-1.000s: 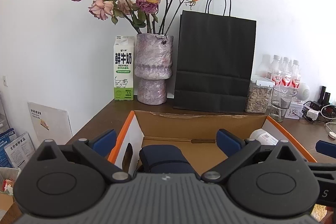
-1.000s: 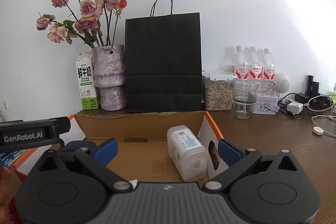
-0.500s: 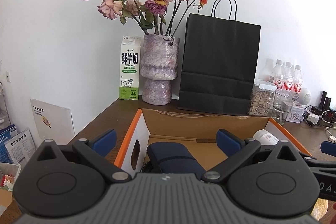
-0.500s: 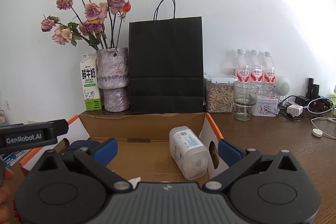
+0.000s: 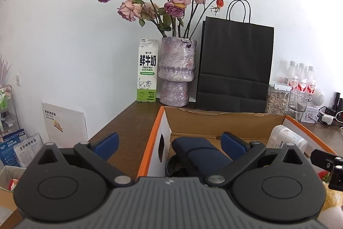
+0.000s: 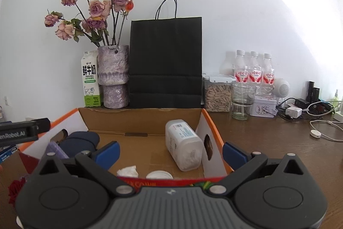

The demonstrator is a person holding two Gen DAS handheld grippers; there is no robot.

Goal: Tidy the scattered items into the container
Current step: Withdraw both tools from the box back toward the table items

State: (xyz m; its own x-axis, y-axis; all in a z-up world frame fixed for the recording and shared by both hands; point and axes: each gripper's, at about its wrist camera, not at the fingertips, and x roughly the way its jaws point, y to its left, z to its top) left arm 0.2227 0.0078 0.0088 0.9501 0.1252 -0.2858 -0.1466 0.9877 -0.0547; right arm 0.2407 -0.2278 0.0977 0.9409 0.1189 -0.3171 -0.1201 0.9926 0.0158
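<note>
1. White wall backs a brown wooden table (image 6: 268, 143), and an open cardboard box (image 6: 139, 119) with orange edges sits on it.
2. Beyond the left tongs (image 5: 169, 143), from left to right, stand a milk carton (image 5: 147, 70), a purple vase (image 5: 176, 72) of dried roses and a black paper bag (image 5: 234, 65).
3. Those left tongs are spread wide and hold nothing; the box's left wall lies between their tips.
4. Just ahead of them, inside the box, lies a dark blue pouch (image 5: 199, 153).
5. Ahead of the right tongs (image 6: 170, 151), a white plastic bottle (image 6: 183, 143) lies on its side against the box's right wall.
6. Close in front of them, on the box floor, sit a crumpled tissue (image 6: 128, 171) and a white lid (image 6: 159, 175).
7. These right tongs are also wide open and empty.
</note>
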